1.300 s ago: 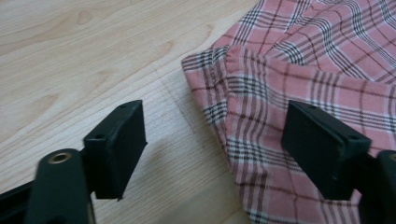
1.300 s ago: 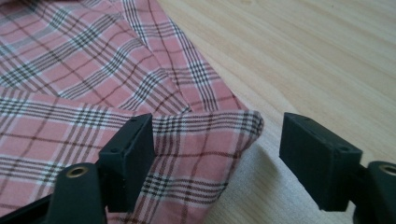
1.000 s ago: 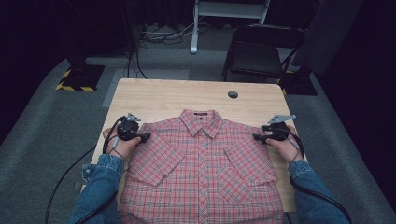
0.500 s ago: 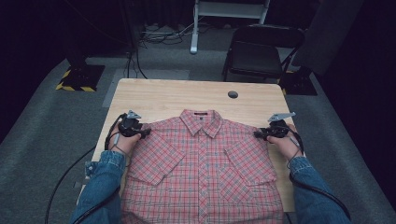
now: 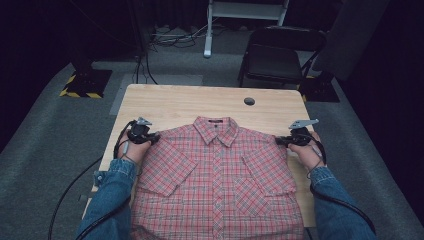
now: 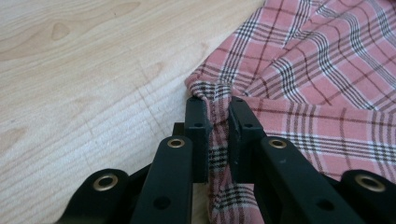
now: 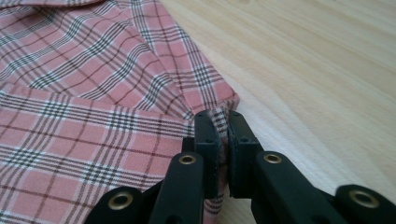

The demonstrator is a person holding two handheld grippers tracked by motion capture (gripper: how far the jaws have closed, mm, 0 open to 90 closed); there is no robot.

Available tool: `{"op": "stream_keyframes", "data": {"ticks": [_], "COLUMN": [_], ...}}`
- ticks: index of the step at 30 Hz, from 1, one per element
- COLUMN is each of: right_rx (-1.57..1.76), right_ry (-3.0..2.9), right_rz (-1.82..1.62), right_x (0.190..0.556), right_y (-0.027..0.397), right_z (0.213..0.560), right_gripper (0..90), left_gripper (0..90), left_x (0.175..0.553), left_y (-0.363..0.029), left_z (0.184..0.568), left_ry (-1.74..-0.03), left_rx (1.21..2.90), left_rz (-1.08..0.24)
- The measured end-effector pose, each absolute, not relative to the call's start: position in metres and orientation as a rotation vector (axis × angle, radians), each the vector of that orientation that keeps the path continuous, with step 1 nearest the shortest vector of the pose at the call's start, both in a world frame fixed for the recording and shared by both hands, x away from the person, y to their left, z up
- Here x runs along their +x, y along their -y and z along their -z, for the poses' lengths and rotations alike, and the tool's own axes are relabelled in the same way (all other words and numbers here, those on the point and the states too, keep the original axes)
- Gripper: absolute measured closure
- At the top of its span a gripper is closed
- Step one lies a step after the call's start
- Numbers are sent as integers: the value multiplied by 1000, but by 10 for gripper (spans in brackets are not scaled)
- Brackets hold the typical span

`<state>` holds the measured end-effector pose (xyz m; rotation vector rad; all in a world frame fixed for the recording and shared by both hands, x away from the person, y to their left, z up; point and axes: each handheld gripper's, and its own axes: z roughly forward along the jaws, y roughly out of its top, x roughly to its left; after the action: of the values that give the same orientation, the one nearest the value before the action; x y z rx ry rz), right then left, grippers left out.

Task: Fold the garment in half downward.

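A pink plaid short-sleeved shirt (image 5: pixel 217 180) lies flat, front up, collar toward the far edge of a light wooden table (image 5: pixel 190 102). My left gripper (image 5: pixel 156 136) sits at the shirt's left shoulder; its jaws have just been closing and now pinch a bunched fold of the plaid cloth (image 6: pixel 218 100). At the right shoulder my right gripper (image 5: pixel 278 141) has also just closed, and the shirt's shoulder edge (image 7: pixel 219 116) is squeezed between its pads.
A small dark round hole (image 5: pixel 249 101) sits in the table near its far edge. Bare wood lies beyond the collar. A black chair (image 5: pixel 272 57) and a white stand (image 5: pixel 207 30) are on the grey floor behind the table. Cables trail off the table's left side.
Both grippers have stayed at the shirt's shoulders. The left hand has shifted slightly inward onto the shoulder edge.
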<state>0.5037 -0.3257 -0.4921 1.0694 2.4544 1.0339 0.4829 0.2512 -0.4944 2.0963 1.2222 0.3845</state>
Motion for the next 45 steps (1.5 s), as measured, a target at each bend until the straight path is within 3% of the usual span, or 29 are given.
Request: {"op": "stream_keyframes", "data": {"ticks": [11, 35, 45], "right_rx": [1099, 1069, 1051], "right_ry": [-2401, -2281, -2278], "right_rz": [-1027, -1103, -1152], "right_x": [512, 552, 545], "right_y": [334, 332, 331], "right_z": [488, 437, 432], "right_gripper": [853, 853, 852], "left_gripper": [808, 808, 807], "left_x": [499, 541, 526], "left_y": [-251, -254, -259], "left_z": [490, 449, 442], "left_ry": [-1238, -1228, -1206], "left_rx": [2042, 1977, 1920], "left_rz": [-382, -400, -378]}}
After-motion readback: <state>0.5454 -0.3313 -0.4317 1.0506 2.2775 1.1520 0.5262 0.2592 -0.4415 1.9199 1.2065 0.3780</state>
